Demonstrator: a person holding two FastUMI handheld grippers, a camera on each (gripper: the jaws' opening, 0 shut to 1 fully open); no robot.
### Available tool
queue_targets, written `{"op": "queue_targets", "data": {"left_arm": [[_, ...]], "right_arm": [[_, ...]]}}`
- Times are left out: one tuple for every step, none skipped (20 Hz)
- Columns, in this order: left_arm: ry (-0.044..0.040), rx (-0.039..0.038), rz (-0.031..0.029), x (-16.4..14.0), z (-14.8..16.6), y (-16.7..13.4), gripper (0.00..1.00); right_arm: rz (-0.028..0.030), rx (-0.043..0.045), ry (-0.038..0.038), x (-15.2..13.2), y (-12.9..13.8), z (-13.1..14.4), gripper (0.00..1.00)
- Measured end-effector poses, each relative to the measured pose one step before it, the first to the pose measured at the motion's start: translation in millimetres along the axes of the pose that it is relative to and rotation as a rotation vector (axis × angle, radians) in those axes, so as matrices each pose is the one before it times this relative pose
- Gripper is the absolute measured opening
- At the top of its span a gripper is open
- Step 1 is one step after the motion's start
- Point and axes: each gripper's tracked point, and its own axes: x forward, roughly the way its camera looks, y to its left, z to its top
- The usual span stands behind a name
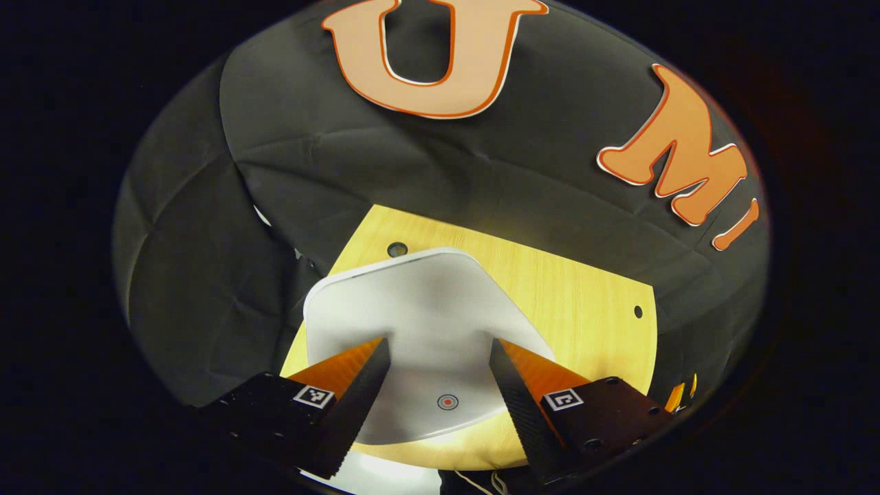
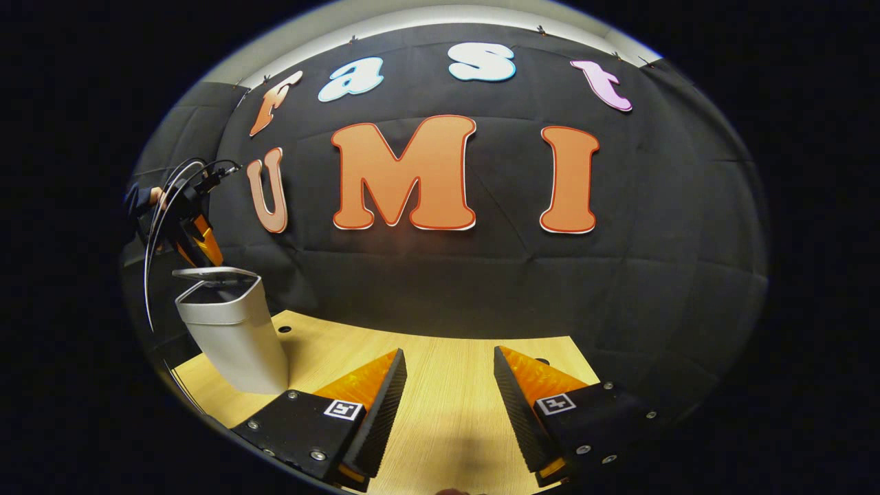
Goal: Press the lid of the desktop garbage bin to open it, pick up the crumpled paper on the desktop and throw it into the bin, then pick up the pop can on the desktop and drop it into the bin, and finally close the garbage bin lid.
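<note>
Jaws spread and empty on both, left gripper (image 1: pixel 440 357) hovers over the bin lid (image 1: pixel 426 323), so closing it looks next.

Bin (image 2: pixel 234 337): white, tall, tapered body w/ rounded corners, upright on bench near its far-left edge in right gripper view. Lid (image 1: pixel 426 330): white, flat, rounded-square, small red dot mark near its front edge. Lid not fully down; dark gap shows under it.
</note>
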Motion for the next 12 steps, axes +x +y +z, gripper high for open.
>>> {"op": "queue_targets", "data": {"left_arm": [[0.01507, 0.00550, 0.00416, 1.89, -3.91, 0.80, 0.95], [0.01314, 0.00350, 0.00429, 1.59, -3.70, 0.09, 0.95], [0.01698, 0.00492, 0.00546, 2.42, -3.36, -0.24, 0.95], [0.01533, 0.00433, 0.00808, -0.73, -3.57, 0.56, 0.95], [0.01581, 0.00848, 0.00808, 3.59, -2.33, -0.28, 0.95], [0.01727, 0.00996, 0.00846, 2.65, -3.34, 0.98, 0.95], [0.01699, 0.00965, 0.00876, 4.05, -4.92, 1.54, 0.95], [0.02502, 0.01142, 0.01236, 4.70, -5.94, 2.02, 0.95], [0.02485, 0.00759, 0.01266, 3.63, -4.21, -0.42, 0.95], [0.01638, 0.00368, 0.00580, -0.27, -2.01, -0.46, 0.95], [-0.01563, 0.01382, -0.00240, 0.44, 4.39, -0.37, 0.96], [0.00751, 0.01749, -0.00492, 0.68, -3.02, 0.31, 0.96]], "right_arm": [[0.00108, 0.00041, 0.00021, -0.55, 0.11, -0.13, 0.76], [-0.00080, -0.00166, -0.00028, 0.01, -0.83, -0.10, 0.76], [0.00177, 0.00046, 0.00163, -0.58, 0.31, -0.18, 0.76], [-0.00108, 0.00052, 0.00004, -0.56, -0.44, -0.31, 0.76], [0.00163, 0.00129, -0.00218, -0.32, -0.25, 0.98, 0.76], [-0.00053, 0.00053, -0.00192, -0.33, 0.04, 0.00, 0.76], [-0.00074, 0.00007, -0.00108, 0.61, -0.53, 0.11, 0.76], [0.00006, 0.00045, 0.00035, -0.39, -0.47, 0.32, 0.76], [-0.00176, -0.00083, -0.00143, -0.22, -1.31, 0.20, 0.76], [0.00015, 0.00138, -0.00047, -0.31, -0.60, 0.07, 0.76], [-0.00125, 0.00631, 0.00228, 0.11, -1.37, 0.50, 0.76], [0.00809, 0.01204, -0.00179, -0.50, 1.24, 2.05, 0.76]]}}
